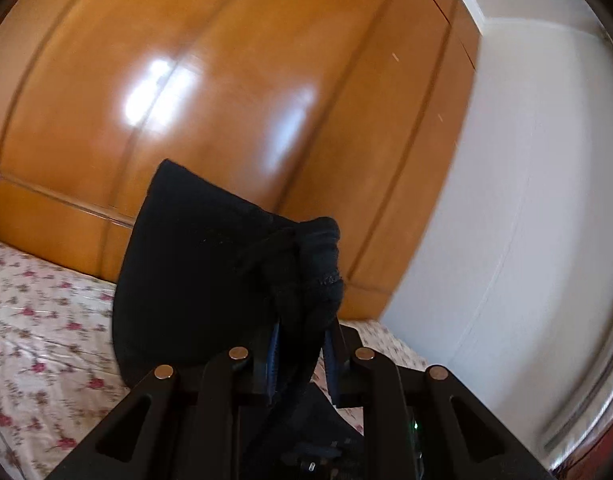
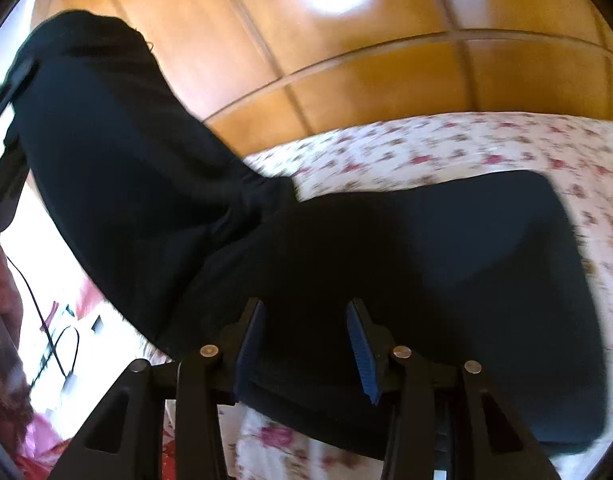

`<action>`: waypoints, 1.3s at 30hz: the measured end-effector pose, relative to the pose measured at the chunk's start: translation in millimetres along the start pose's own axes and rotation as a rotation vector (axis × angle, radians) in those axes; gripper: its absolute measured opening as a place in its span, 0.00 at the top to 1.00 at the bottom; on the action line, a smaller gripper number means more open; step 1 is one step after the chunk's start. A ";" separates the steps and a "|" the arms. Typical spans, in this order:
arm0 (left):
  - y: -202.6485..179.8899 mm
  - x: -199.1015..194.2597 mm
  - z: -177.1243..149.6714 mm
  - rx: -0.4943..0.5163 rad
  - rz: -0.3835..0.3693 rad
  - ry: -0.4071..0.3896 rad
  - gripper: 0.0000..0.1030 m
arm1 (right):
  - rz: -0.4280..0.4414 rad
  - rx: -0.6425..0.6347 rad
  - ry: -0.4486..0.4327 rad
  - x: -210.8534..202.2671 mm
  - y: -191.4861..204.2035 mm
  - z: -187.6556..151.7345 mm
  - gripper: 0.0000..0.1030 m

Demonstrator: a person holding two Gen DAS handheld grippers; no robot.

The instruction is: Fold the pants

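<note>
Black fabric pants [image 1: 210, 264] bunched and clamped in the left gripper [image 1: 304, 344] at lower centre, right gripper [image 2: 306, 340] partly open above pants draped over the floral bedsheet [image 2: 446, 144]

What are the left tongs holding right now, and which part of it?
The left tongs pinch the black pants by a bunched-up edge that looks like the waistband, and the cloth is lifted above the flowered bed.
</note>
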State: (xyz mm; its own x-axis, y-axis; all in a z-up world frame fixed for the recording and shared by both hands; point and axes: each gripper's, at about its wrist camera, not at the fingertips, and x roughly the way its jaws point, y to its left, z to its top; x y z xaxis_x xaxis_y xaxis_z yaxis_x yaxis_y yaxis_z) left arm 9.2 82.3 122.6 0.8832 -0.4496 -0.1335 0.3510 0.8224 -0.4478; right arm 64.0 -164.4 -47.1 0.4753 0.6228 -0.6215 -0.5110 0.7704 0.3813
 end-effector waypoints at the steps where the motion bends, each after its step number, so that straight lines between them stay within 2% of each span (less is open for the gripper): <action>1: -5.3 9.8 -3.6 0.011 -0.017 0.026 0.83 | -0.019 0.015 -0.008 -6.2 -7.7 1.6 0.57; 4: -20.6 40.6 -20.4 0.036 -0.055 0.111 0.83 | -0.082 0.080 -0.050 -28.7 -39.1 6.3 0.57; 10: -44.6 94.6 -64.9 0.079 -0.117 0.283 0.83 | -0.132 0.253 -0.142 -66.3 -91.8 11.4 0.55; 14: -48.5 135.2 -101.2 0.111 -0.113 0.402 0.83 | -0.147 0.319 -0.180 -81.4 -110.8 13.1 0.55; 16: -51.7 144.3 -115.0 0.134 -0.102 0.416 0.83 | -0.145 0.350 -0.183 -84.0 -118.3 11.7 0.55; 19: -62.5 150.8 -127.7 0.157 -0.096 0.431 0.83 | -0.108 0.393 -0.180 -85.0 -125.6 10.9 0.55; 21: -67.1 154.0 -136.6 0.188 -0.087 0.447 0.83 | -0.017 0.431 -0.180 -82.9 -129.1 10.6 0.53; 24: -68.0 155.3 -148.1 0.238 -0.071 0.460 0.83 | 0.160 0.545 -0.132 -72.3 -137.5 6.6 0.29; 28: -75.0 154.5 -160.7 0.301 -0.041 0.485 0.82 | 0.302 0.716 -0.105 -56.7 -150.0 -7.7 0.27; 30: -81.1 155.5 -166.6 0.346 -0.029 0.504 0.75 | 0.315 0.732 -0.117 -57.2 -150.1 -9.3 0.26; 31: -83.3 156.8 -170.0 0.362 -0.037 0.520 0.68 | 0.318 0.727 -0.118 -58.3 -148.6 -8.3 0.23; 33: -87.6 162.2 -175.8 0.402 -0.058 0.531 0.62 | 0.307 0.697 -0.107 -60.8 -142.9 -3.5 0.18; 36: -98.2 149.7 -177.1 0.472 -0.102 0.537 0.60 | 0.264 0.637 -0.072 -60.0 -132.6 1.9 0.16; 39: -92.3 139.7 -172.2 0.497 -0.089 0.541 0.60 | 0.216 0.587 -0.038 -54.2 -128.4 3.0 0.16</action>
State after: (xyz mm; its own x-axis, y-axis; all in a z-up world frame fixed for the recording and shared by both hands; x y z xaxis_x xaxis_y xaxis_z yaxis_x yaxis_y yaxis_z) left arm 46.6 -116.5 -7.0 0.6132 -0.5256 -0.5897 0.6273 0.7777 -0.0408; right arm 105.9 -296.8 -60.3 0.4359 0.7688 -0.4678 -0.1247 0.5664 0.8146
